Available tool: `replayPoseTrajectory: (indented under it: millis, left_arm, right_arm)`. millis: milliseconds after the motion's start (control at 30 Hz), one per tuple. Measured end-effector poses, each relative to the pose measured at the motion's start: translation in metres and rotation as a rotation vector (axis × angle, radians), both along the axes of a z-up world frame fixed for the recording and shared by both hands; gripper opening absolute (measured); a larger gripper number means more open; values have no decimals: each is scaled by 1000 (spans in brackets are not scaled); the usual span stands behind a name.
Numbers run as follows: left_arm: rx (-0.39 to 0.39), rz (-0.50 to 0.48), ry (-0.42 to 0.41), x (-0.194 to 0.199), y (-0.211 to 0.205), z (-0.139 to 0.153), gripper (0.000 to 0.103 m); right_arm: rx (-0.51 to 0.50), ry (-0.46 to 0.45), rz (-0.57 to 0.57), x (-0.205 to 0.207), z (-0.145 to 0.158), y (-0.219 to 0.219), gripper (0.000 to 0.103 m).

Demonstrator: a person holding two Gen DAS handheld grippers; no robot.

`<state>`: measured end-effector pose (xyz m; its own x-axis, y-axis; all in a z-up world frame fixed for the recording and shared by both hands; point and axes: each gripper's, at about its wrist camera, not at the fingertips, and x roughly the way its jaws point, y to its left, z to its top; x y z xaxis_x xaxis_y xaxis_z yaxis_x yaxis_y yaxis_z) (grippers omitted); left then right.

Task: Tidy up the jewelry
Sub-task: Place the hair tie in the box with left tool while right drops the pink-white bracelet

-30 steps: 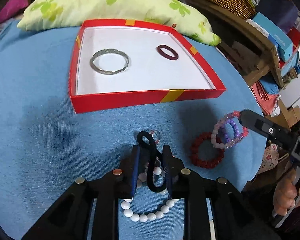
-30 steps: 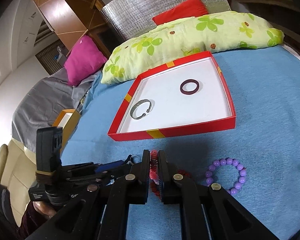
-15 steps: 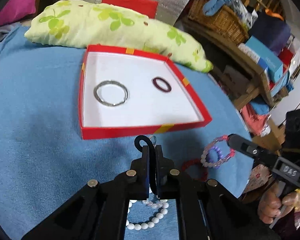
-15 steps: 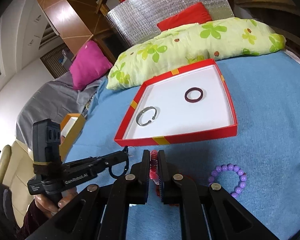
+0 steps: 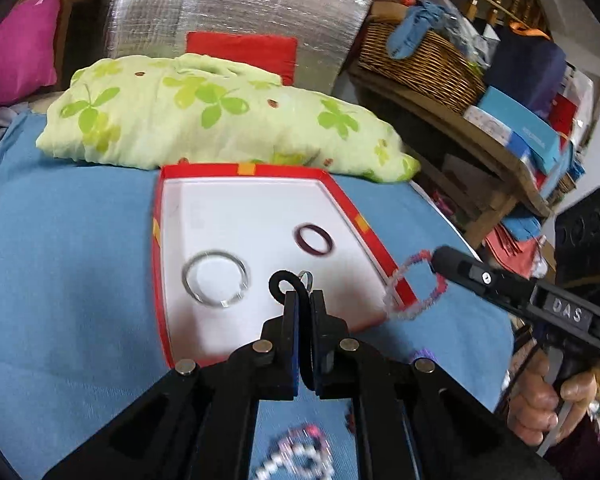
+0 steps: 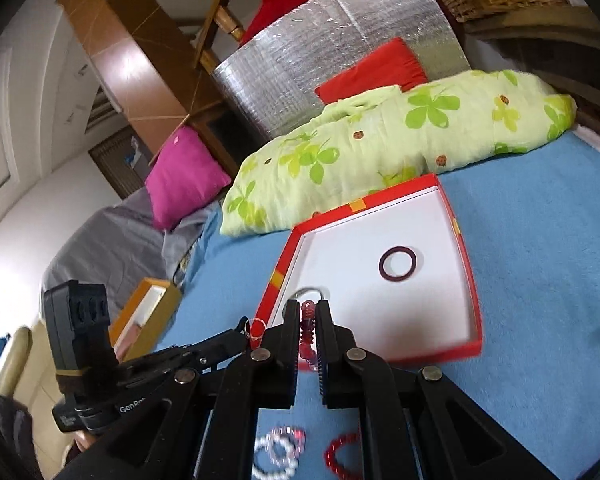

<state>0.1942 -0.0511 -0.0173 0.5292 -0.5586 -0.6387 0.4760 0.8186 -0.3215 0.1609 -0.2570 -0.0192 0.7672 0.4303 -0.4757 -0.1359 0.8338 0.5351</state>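
Nearest in the left wrist view, a white bead bracelet (image 5: 296, 456) lies blurred on the blue bedspread (image 5: 68, 272) under the gripper arms. The left gripper (image 5: 303, 300) is pinched nearly closed on a black cord (image 5: 286, 286), whose long axis runs forward between the fingers and ends in a loop with a small silver ring over the red tray (image 5: 160, 280). To its right, the right gripper (image 5: 438, 260) is clamped on a pink and red bead bracelet (image 5: 416, 284) that hangs as a loop over the tray's right wall. Inside the tray lie a silver bangle (image 5: 216, 278) flat on the white floor and, farther back, a dark maroon ring (image 5: 314, 240). Beyond the tray rests a green clover-print pillow (image 5: 204, 120), with a wicker basket (image 5: 420, 60) behind at right.
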Motion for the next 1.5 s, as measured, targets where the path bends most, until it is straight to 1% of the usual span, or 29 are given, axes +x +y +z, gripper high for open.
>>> replayPoseTrajectory:
  millis: [67, 233, 333, 500, 633, 733, 800, 933, 967, 1000, 1067, 1100, 1133, 1167, 1200, 1233, 1267, 1333, 1433, 1500]
  left_arm:
    - [17, 16, 3, 18, -4, -2, 5]
    - [65, 37, 5, 57, -13, -9, 5]
    - [102, 44, 12, 83, -20, -16, 5]
    - [135, 65, 48, 118, -23, -31, 5]
    - [142, 64, 76, 135, -24, -44, 5]
    - [147, 63, 89, 143, -25, -49, 5]
    - [154, 62, 99, 148, -28, -52, 5]
    - [181, 73, 103, 155, -32, -56, 5]
    - [187, 80, 105, 156, -32, -57, 5]
    - [188, 90, 111, 157, -31, -58, 5]
    - [188, 99, 128, 160, -29, -60, 6]
    - [188, 104, 135, 160, -29, -59, 8]
    - [190, 109, 138, 159, -29, -59, 15]
    - [190, 113, 138, 158, -28, -57, 28]
    - [188, 117, 133, 156, -29, -55, 35]
    - [185, 121, 115, 153, -29, -51, 46]
    - [187, 125, 97, 149, -29, -48, 52]
    - [187, 123, 66, 141, -29, -40, 58]
    - [175, 110, 42, 130, -26, -29, 60]
    - [184, 107, 24, 120, -24, -22, 64]
  right_arm:
    - [19, 12, -9, 13, -2, -2, 8]
    - [21, 34, -22, 51, -8, -4, 8]
    - [36, 62, -34, 80, -16, -7, 8]
    - [49, 104, -42, 130, -31, -5, 8]
    - [58, 134, -49, 165, -45, -1, 8]
    - [58, 152, -54, 182, -51, 1, 8]
    - [76, 164, -69, 193, -56, -2, 8]
    - [70, 194, -107, 205, -64, -6, 9]
    - [71, 202, -114, 207, -66, -7, 12]
    - [72, 213, -120, 209, -69, -8, 12]
    - [41, 234, -138, 212, -72, -9, 12]
    - [36, 238, -141, 212, -73, -10, 12]
    - [32, 236, -144, 212, -73, -11, 12]
    - [27, 237, -155, 210, -72, -14, 13]
    - [32, 238, -162, 208, -72, -16, 15]
    - [43, 238, -166, 207, -71, -18, 16]
    - [56, 235, -166, 205, -69, -21, 16]
    - [52, 223, -162, 199, -65, -22, 16]
    - [40, 214, -154, 188, -57, -23, 16]
    - [19, 210, -146, 179, -51, -22, 16]
